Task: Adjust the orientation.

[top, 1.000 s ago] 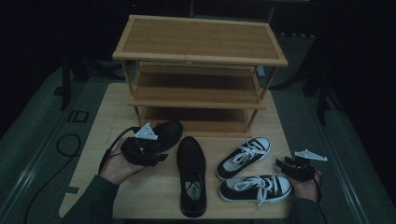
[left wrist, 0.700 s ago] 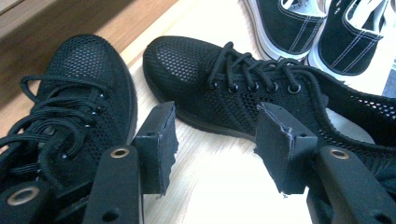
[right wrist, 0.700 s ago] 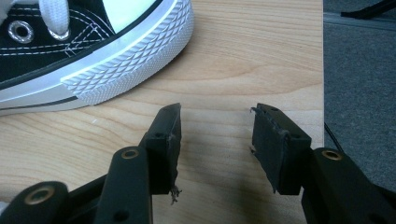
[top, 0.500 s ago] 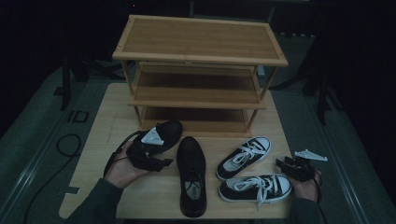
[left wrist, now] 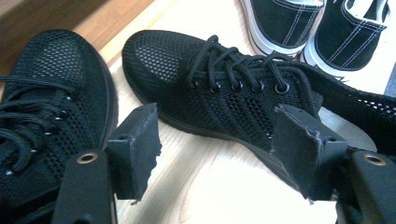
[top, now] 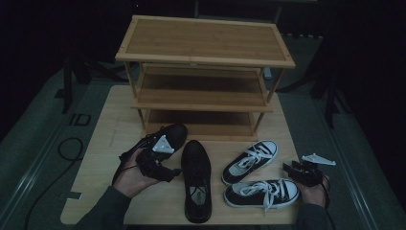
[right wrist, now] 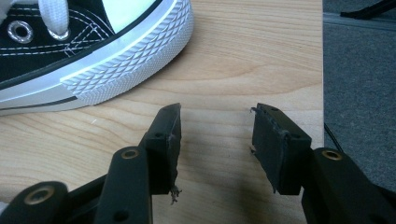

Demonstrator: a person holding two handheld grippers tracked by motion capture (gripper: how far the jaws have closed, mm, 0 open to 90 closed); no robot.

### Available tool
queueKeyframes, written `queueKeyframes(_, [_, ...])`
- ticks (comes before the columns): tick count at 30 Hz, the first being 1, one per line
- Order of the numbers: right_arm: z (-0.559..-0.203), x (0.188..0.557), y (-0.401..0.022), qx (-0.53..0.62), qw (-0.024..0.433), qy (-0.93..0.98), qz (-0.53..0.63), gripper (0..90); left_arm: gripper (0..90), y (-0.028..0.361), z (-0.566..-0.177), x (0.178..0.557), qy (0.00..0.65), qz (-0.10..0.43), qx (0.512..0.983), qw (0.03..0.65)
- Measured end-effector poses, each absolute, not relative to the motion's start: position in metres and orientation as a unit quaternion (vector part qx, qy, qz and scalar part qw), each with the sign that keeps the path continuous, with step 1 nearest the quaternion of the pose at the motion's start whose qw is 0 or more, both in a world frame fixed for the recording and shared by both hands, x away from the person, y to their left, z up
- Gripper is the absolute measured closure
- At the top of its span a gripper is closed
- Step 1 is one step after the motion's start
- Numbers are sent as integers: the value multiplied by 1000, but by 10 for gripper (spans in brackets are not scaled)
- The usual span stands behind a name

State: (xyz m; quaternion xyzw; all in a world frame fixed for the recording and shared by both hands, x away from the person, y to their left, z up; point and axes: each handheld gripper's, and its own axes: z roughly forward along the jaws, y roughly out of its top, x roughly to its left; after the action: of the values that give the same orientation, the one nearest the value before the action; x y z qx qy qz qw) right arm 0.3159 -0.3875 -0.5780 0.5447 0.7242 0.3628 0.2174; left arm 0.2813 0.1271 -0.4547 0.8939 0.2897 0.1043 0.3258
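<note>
Left claw (left wrist: 215, 154) has just been spreading, over bare table (left wrist: 210, 186) between two black mesh shoes (left wrist: 224, 93).

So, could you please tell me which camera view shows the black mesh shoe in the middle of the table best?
The high view: the middle black shoe lies there whole, toe toward the rack. The left gripper view shows its toe, laces and side up close, heel cut off. The right gripper view looks at a sneaker's toe.
</note>
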Motion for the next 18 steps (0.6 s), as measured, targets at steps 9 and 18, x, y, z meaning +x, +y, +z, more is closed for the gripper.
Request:
queueKeyframes(9, [-578,316,-388,544,217,724,363,515,285,120,-459,279,286,102,897,322])
queueKeyframes(18, [-578,316,-388,544,217,724,363,515,239,113,-463,279,294,89,895,324])
